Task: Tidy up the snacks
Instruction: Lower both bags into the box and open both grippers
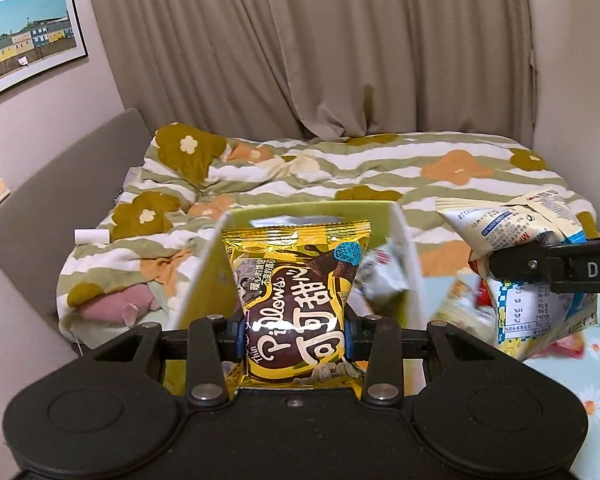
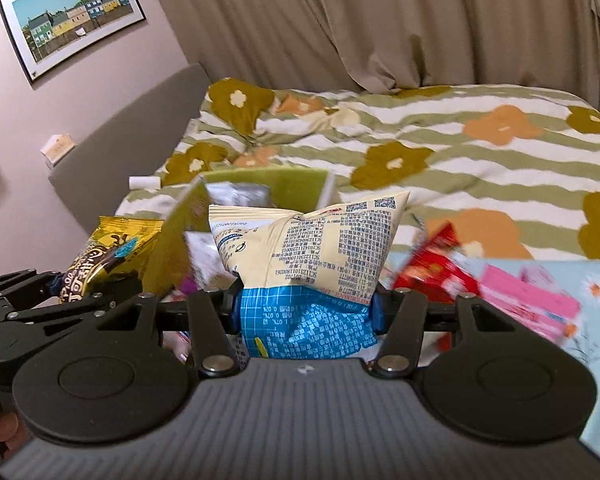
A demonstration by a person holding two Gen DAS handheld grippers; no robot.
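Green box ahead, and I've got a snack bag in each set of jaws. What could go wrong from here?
1. The green box looks narrow and already holds packets, so dropping both bags in together could jam or spill.
2. The left gripper pinches the yellow Pillows bag hard; its contents may get crushed.
3. The right gripper holds the cream and blue bag low, so its puffy top could catch the box wall.

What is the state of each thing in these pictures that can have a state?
Left tool: shut on the yellow snack bag, held up.
Yellow snack bag: sealed, gripped at its sides.
Right tool: shut on the cream and blue snack bag.
Cream and blue snack bag: sealed, crumpled, gripped.
Green box: open on top, packets inside.
Curtain: drawn shut.
Duvet: rumpled.
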